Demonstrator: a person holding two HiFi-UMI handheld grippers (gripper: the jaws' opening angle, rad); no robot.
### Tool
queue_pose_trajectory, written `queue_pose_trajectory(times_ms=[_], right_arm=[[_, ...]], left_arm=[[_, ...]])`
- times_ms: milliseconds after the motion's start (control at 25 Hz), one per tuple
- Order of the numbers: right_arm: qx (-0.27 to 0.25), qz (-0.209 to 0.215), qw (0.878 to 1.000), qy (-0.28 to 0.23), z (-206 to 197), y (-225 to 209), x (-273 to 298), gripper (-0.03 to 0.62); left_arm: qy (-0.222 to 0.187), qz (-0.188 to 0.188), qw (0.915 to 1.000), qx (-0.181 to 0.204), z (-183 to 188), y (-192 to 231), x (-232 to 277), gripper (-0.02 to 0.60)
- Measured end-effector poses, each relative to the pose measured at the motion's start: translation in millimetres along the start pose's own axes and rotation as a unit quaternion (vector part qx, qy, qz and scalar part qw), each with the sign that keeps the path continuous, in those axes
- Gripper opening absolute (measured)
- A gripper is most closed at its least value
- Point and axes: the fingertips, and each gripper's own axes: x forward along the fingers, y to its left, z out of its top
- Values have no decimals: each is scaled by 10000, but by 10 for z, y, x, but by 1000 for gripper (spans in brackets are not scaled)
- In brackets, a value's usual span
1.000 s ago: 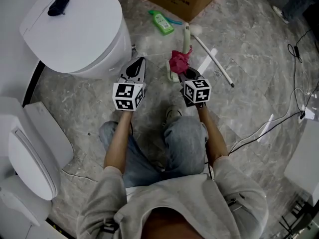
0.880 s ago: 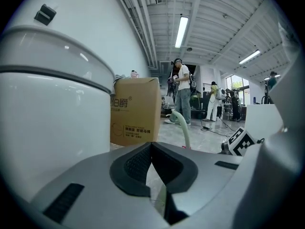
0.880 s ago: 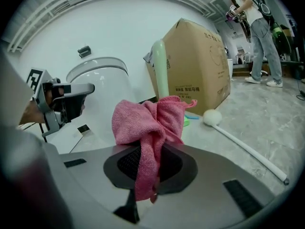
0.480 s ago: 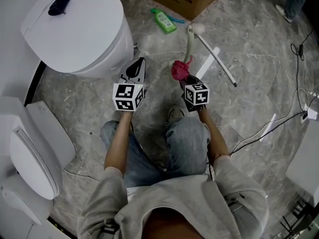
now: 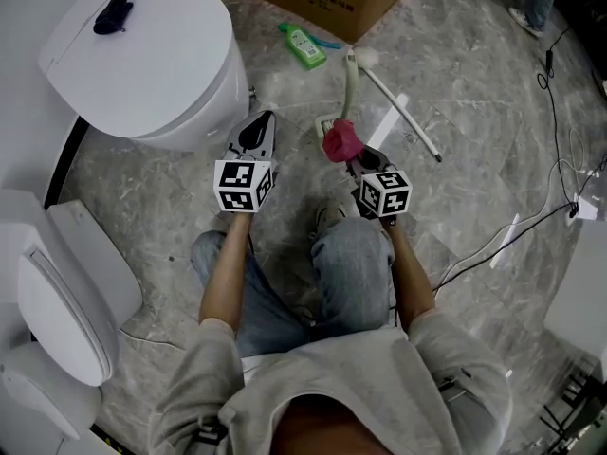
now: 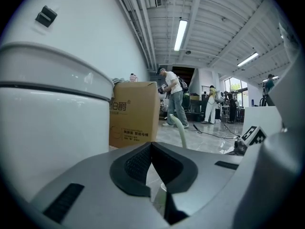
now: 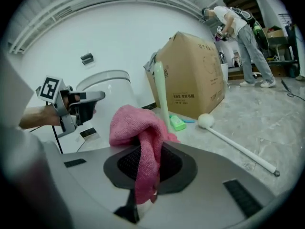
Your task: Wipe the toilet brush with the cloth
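White toilet [image 5: 142,55] sits far left, not involved. Next, our left tool [image 5: 259,124] hangs just beside the bowl, jaws pressed together on nothing. Then the toilet brush [image 5: 349,88]: pale green handle upright, foot seemingly in its holder [image 5: 325,129] on the grey marble floor [image 5: 474,83], between the two tools and a bit ahead of them. Pink cloth [image 5: 340,142] sits right at the lower handle; we can't tell if it touches. Right tool [image 5: 358,159] is clenched on that cloth, one fold pinched between the pads, the rest bunched over the tips. Further right a white pole [image 5: 408,112] lies on the floor, unused.

Handling, our guess: the cloth is soft, light and limp, so it drapes and needs pressing on. The handle looks like thin, stiff, smooth plastic, light, likely to tip or lift with its holder. We'd take it high on the handle with the left tool, leaving the shaft free for wiping.
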Motion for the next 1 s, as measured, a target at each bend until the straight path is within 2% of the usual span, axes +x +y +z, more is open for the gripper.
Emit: queue_pose_trajectory(times_ms=[120,240,440,600,800,1000], right_arm=[[-56,-36,9990,-432,338,49,-212,64],[-332,3,9959,-836,773,144,-369,64],[-805,52,9853,-1508,1516,299,-587,64],[-959,-2,9774,-1881,1952,293,-625,64],[-711,-135,9749,-2104,2192,139,-540,64],[-496,-190,9808,-1879,2055,-15,-263,64]], left_arm=[[-81,-42,10000,-39,41,-45,-31,18],[-136,-97,9998,-47,72,-105,-53,18],[-194,-108,9997,-33,117,-123,-97,18],[-211,-69,9998,-21,125,-87,-135,18],[-176,-18,9998,-21,98,-25,-146,18],[-131,34,9999,-11,53,12,-146,18]])
